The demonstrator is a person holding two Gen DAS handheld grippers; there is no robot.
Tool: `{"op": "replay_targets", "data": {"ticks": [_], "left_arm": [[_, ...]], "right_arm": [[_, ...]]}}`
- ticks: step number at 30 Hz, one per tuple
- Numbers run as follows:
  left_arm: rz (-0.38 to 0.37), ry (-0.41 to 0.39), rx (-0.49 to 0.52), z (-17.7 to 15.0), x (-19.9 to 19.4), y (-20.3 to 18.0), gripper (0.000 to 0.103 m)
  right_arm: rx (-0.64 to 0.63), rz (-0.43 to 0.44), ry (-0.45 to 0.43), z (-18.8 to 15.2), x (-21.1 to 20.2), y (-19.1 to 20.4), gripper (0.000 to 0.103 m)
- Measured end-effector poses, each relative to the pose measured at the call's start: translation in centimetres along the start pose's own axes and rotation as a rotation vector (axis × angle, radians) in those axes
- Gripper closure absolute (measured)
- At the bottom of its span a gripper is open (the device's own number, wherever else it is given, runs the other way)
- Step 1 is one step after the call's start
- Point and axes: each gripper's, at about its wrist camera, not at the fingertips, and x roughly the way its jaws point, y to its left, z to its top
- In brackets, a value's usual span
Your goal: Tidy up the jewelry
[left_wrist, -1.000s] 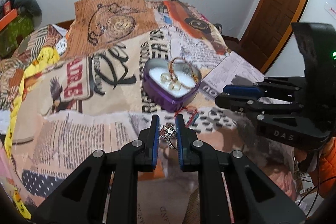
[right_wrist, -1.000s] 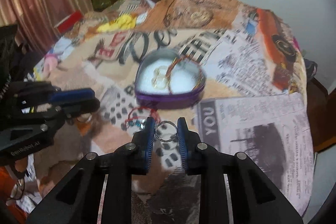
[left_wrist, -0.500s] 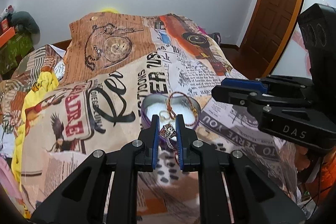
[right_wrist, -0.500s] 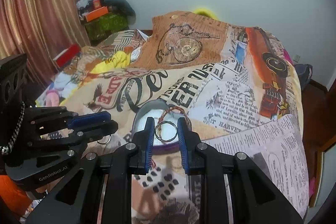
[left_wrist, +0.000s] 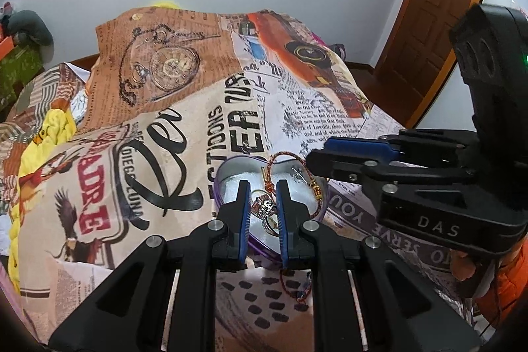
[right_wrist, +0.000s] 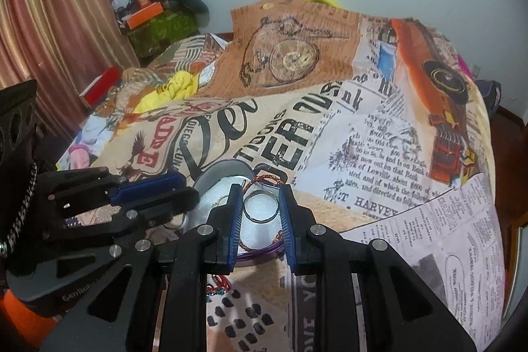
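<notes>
newsprint bedspread, frame centre: heart-shaped purple tin directly beneath both grippers, left gripper clamping jewelled ring, right gripper clamping plain band.

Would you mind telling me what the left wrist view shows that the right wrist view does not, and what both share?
Only the left wrist view shows the left gripper shut on an ornate ring, and the wooden door. Only the right wrist view shows the right gripper shut on a plain ring, and the striped curtain. Both show the purple heart-shaped tin holding a braided bracelet on the printed bedspread.
</notes>
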Motion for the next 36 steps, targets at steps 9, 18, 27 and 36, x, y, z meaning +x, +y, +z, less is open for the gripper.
{"op": "replay_targets", "data": {"ticks": [9,18,27,36], "left_arm": [[0.004,-0.001,0.0,0.0,0.2,0.0,0.089],[0.017,-0.026,-0.021,0.2,-1.7,0.4,0.089],[0.04,-0.06,-0.018,0.1,-4.7,0.2,0.089],[0.054,-0.056,-0.023,-1.2,-6.7,0.1,0.089]], "right_arm": [[-0.001,0.028,0.035,0.0,0.6,0.2,0.082],[-0.008,0.006,0.005,0.3,-1.1,0.7,0.075],[-0.023,-0.016,-0.02,-0.1,-3.4,1.6,0.075],[-0.026,-0.03,0.002,-1.8,-4.5,2.2,0.075]]}}
